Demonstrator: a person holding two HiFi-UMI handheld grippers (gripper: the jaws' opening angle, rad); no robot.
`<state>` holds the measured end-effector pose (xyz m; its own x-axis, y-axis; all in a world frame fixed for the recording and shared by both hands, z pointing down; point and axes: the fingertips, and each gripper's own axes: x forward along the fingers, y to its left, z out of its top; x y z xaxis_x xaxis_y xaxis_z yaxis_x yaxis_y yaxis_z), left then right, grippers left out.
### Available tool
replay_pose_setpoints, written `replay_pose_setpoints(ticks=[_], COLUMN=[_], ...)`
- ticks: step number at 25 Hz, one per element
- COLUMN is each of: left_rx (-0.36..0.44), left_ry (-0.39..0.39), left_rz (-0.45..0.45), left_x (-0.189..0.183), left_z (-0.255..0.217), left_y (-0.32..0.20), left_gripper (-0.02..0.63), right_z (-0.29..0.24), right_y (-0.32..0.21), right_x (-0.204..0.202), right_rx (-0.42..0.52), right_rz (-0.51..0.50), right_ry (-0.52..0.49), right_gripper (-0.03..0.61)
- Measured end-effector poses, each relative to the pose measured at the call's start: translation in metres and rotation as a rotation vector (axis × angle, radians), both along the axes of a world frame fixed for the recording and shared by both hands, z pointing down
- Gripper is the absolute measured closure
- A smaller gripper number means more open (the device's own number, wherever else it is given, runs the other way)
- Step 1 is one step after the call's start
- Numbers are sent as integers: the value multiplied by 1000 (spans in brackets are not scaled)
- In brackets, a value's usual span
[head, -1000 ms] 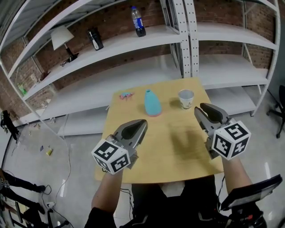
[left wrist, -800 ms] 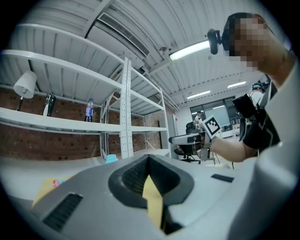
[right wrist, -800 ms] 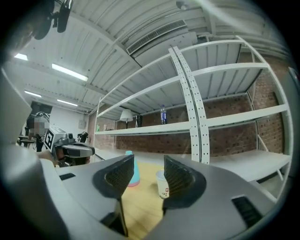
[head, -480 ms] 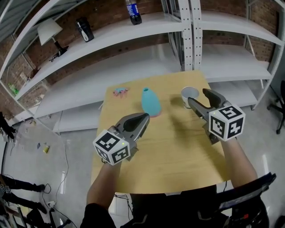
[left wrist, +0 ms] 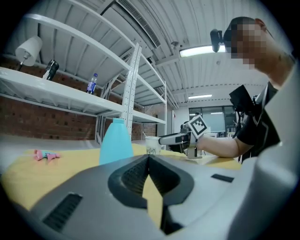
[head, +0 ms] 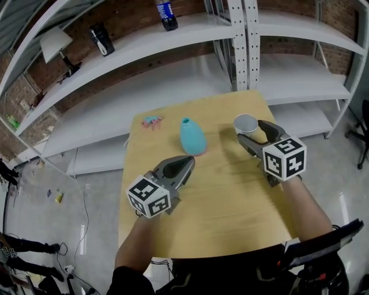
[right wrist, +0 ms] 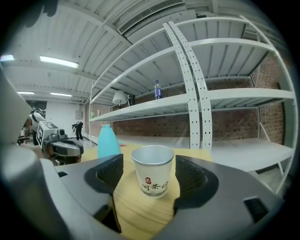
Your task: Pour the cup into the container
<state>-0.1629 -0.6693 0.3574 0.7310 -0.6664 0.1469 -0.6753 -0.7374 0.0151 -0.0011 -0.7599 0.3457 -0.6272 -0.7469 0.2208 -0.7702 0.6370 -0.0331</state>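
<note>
The right gripper is hovering low over the far right corner of the counter, held in a hand coming in from the near edge. Its jaws are standing wide apart, and the cup is sitting upright between them on the counter. A thin gap is showing on each side of the cup in the right gripper view, so neither pad is touching it. The cup is white paper with a small red mark and dark print on its side, and its mouth is facing up; what it is holding cannot be made out. The container, a light blue bottle with a narrow open neck, is standing upright near the middle of the far edge, left of the cup and well apart from it. The left gripper is hanging over the middle of the counter, toward the left edge, pointing at the container but staying clear of it. Its jaws are meeting at the tips with nothing between them. A small pink and blue toy is lying near the far left corner. Beyond the far edge, a white shelf is carrying a bottle, a flask and a lamp.
</note>
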Motion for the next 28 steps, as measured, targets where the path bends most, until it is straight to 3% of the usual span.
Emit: replay_pose_setpoints(ticks=[12, 28], left_rx=[13, 16], left_ry=[-6, -7], left_rz=[45, 72], left_x=[4, 8], left_z=[0, 0], left_y=[3, 8], left_gripper=[615, 615], right_z=[22, 25], right_y=[-23, -33], right_x=[-5, -14], right_rx=[-70, -87], right_rz=[7, 19], right_ry=[28, 31], right_gripper=[250, 256])
